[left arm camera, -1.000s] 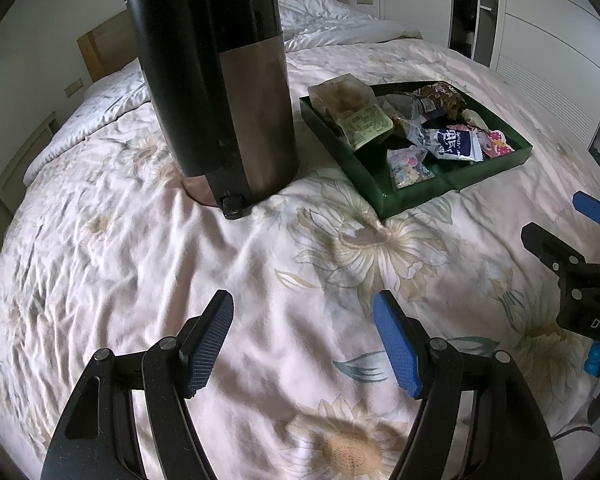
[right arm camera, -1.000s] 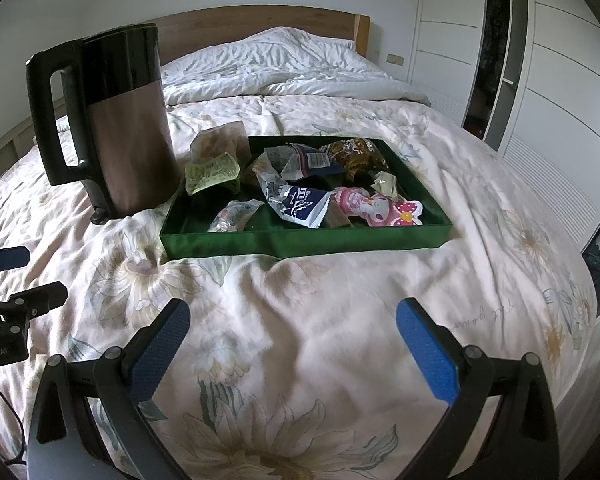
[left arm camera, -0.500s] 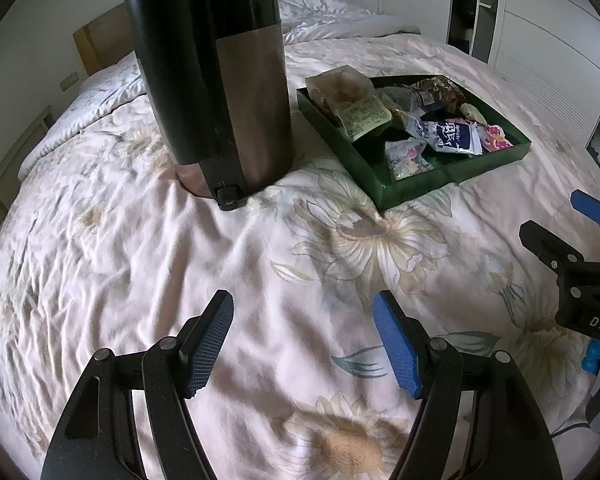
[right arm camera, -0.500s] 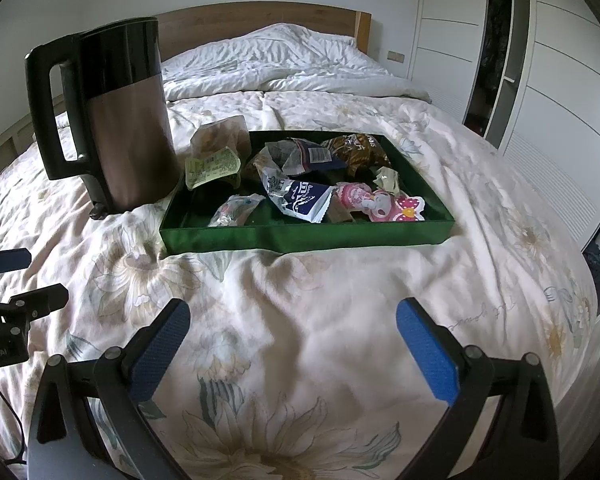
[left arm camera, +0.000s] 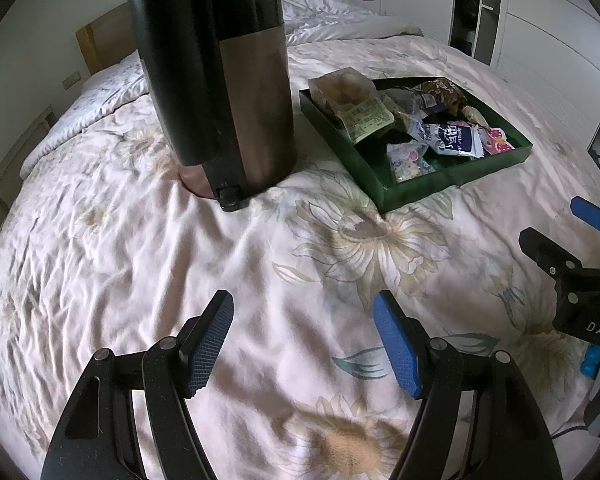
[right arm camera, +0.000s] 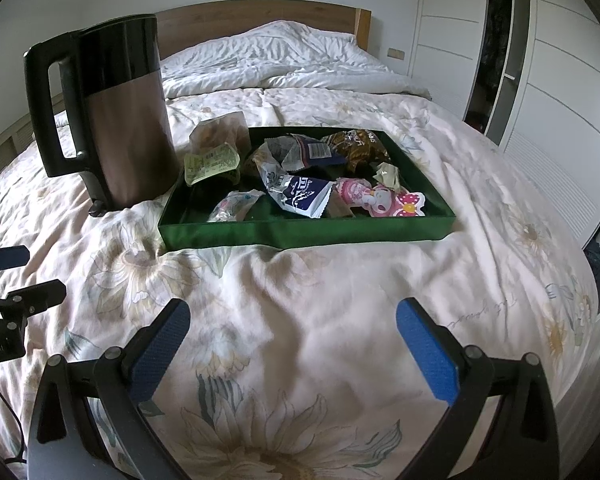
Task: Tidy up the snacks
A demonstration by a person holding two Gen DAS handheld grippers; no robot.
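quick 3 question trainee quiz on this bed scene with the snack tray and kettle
1. True or false: the dark green rectangular tray stands on the flowered quilt.
2. Which side of the tray does the tall brown and black kettle stand on in the right wrist view? A left B right C inside it
3. Fill in: the pink cartoon snack packet lies in the tray's near ____ corner in the right wrist view.

Key
1. True.
2. A; it stands beside the tray.
3. Right. Both the left gripper and the right gripper are open and empty.
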